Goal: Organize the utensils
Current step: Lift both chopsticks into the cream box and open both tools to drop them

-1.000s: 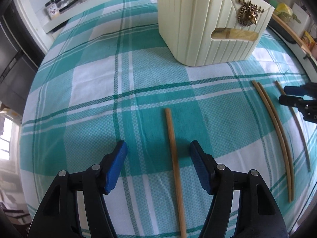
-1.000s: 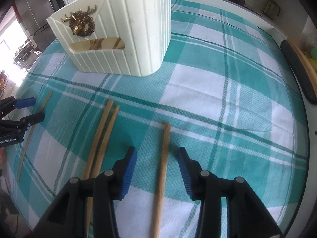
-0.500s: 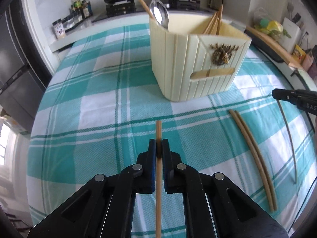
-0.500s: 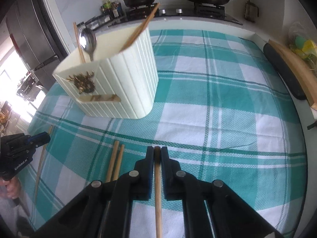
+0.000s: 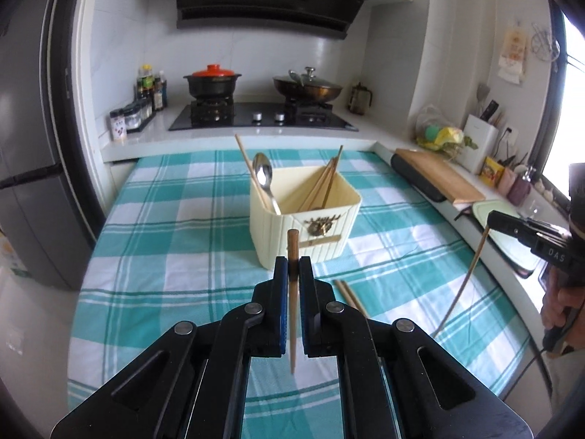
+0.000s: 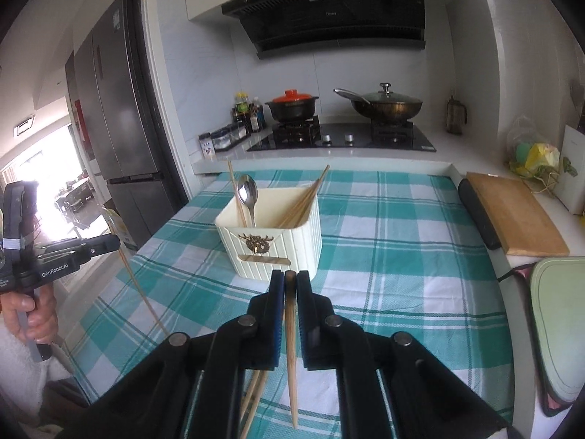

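Each tool is clamped on one chopstick — left tool (image 5: 292,274), right tool (image 6: 290,285) — lifted clear for dropping into the cream utensil holder (image 5: 305,234) at twelve o'clock.

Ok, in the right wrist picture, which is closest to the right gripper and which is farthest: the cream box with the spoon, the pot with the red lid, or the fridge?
Counting out from the right gripper, whose jaws pinch a chopstick:
1. Cream utensil box, on the checked cloth just ahead of the jaws.
2. Fridge, off to the left past the table edge.
3. Pot with the red lid, on the stove at the back.
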Demonstrator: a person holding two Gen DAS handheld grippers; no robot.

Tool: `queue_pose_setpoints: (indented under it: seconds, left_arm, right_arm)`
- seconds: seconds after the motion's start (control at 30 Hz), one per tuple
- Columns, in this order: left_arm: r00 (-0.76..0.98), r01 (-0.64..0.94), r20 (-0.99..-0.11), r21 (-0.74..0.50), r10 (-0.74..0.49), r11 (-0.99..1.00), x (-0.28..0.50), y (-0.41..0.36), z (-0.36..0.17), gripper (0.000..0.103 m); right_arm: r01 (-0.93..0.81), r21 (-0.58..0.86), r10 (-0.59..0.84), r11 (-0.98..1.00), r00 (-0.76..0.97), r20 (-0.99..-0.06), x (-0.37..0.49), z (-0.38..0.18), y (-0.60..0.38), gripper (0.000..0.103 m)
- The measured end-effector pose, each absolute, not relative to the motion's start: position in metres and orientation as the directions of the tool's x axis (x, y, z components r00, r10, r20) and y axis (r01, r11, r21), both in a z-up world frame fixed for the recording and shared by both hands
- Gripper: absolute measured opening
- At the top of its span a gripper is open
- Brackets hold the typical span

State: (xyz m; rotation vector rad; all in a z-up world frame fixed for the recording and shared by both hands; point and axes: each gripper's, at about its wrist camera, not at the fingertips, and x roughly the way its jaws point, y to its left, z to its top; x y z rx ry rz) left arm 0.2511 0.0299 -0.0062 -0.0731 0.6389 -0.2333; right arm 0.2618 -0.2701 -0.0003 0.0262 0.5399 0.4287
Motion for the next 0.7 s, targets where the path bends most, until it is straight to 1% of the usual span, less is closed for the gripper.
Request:
queue_pose_setpoints:
  seconds: [0.17, 0.27, 0.4, 0.7]
  left_arm:
    - [0.793, 0.206, -0.554, -0.15, -0.255, 0.967, 0.245, 0.026, 0.007, 0.004]
    - [0.802, 0.21, -0.537, -0.153, -0.259, 0.966, 0.24, 0.027, 0.015, 0.004]
    - [0.813, 0.213, -0.52, -0.152, -0.261, 0.965, 0.235, 0.03, 0.024, 0.004]
    - [0.811, 0.206, -0.527, -0.149, -0.254, 0.967, 0.236, 0.033, 0.026, 0.004]
  right_arm:
    - [-0.39, 0.119, 0.401, 0.913, 0.811, -0.425, 0.249, 0.019, -0.267, 0.007]
    - [-0.389, 0.12, 0.403, 0.913, 0.823, -0.401, 0.245, 0.027, -0.265, 0.007]
    - [-0.392, 0.121, 0.407, 0.912, 0.826, -0.389, 0.245, 0.035, -0.262, 0.007]
    - [-0.402, 0.112, 0.413, 0.909, 0.83, -0.375, 0.245, 0.048, -0.261, 0.007]
